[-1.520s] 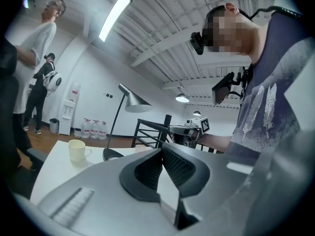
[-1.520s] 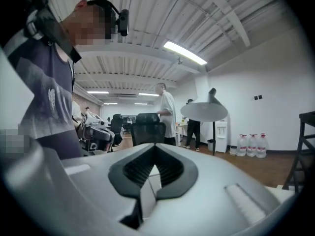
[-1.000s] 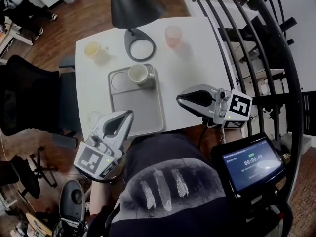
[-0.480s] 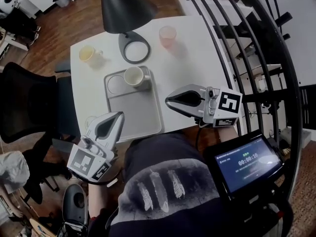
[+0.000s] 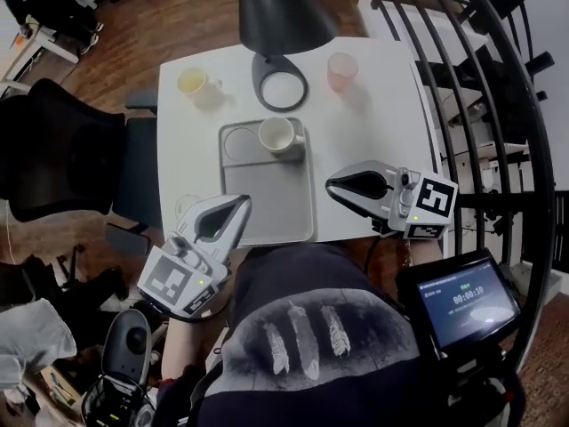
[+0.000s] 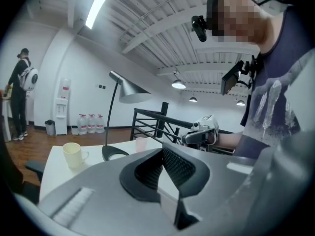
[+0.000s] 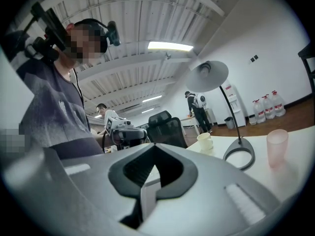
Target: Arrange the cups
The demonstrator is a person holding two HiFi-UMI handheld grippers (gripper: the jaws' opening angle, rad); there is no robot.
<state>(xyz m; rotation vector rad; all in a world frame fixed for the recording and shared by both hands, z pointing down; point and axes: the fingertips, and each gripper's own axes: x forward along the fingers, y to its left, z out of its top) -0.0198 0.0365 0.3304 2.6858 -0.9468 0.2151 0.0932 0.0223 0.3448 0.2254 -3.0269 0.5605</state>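
Both tongs are hovering over the near edge of the white tabletop (image 5: 373,132), and neither is carrying anything. The left tongs (image 5: 240,203) are sitting pressed together with nothing between them, and the right tongs (image 5: 332,183) are doing the same.

One white cup (image 5: 276,135) is already standing at the far end of the grey tray (image 5: 267,205), beside an empty round recess. A yellow mug (image 5: 191,82) is waiting at the far left. A pink tumbler (image 5: 341,69) is waiting at the far right. What looks like a clear glass (image 5: 184,205) is standing just beside the left tongs, near the tabletop's left edge.

The arranging seems to be just beginning. To do it well, the jaws will need opening before either of the tongs comes close to a cup. The right tongs are lying nearer the tumbler and the left nearer the glass and mug. The black lamp's shade (image 5: 283,12) is hanging over the far edge, above its ring base (image 5: 279,83), so any reach between mug and tumbler is risking a knock.

Around the tabletop, a black office chair (image 5: 62,149) is standing at the left on a wooden floor (image 5: 178,16), and a black railing (image 5: 498,105) is curving along the right. Water bottles (image 6: 91,123) are lining the far wall.
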